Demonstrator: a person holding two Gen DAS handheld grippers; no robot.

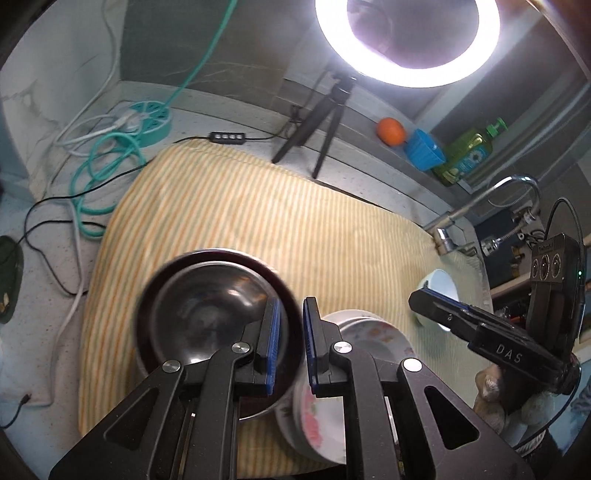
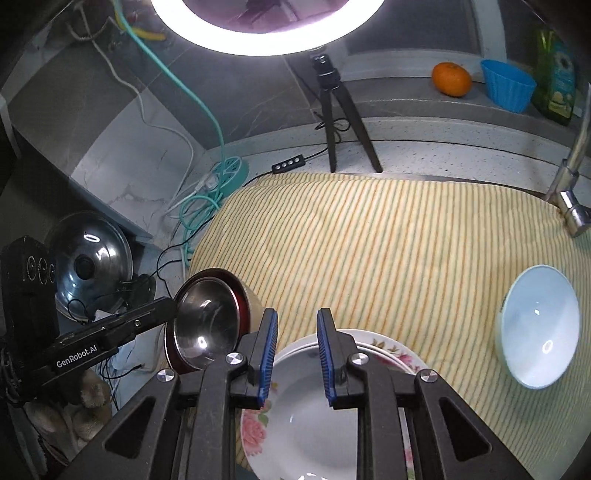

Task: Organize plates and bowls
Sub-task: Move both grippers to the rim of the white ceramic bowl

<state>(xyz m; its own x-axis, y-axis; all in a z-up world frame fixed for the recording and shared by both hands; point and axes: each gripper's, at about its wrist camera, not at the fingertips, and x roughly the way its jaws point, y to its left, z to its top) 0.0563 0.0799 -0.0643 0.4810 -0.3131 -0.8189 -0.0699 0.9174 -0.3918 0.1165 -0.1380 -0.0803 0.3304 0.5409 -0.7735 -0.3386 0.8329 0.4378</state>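
Nearest the right hand-held gripper (image 2: 296, 354): its blue-padded fingers stand a narrow gap apart, nothing between them, above the stack of floral plates (image 2: 314, 417). The stack sits at the near edge of the striped cloth (image 2: 388, 236), white with pink flowers on the rims, two or three plates nested; stacked, probably, to gather like with like.

Left hand-held gripper (image 1: 291, 345): jaws nearly together, a slim gap showing, and empty. It hovers over the seam between the steel bowl (image 1: 207, 310) and the plate stack. The bowl is dark and shiny with a reddish outer rim, just beside the plates; in the right wrist view it looks tilted toward them, though fisheye distortion may account for that.

Further right, the pale blue bowl (image 2: 539, 328) stands alone on the cloth, well apart from the stack, glossy inside. Judgement: it remains to be grouped.

Beyond: tripod (image 2: 332, 110) of the ring light (image 2: 269, 33) on the table (image 2: 443, 147); an orange (image 2: 451, 78) on the ledge behind.
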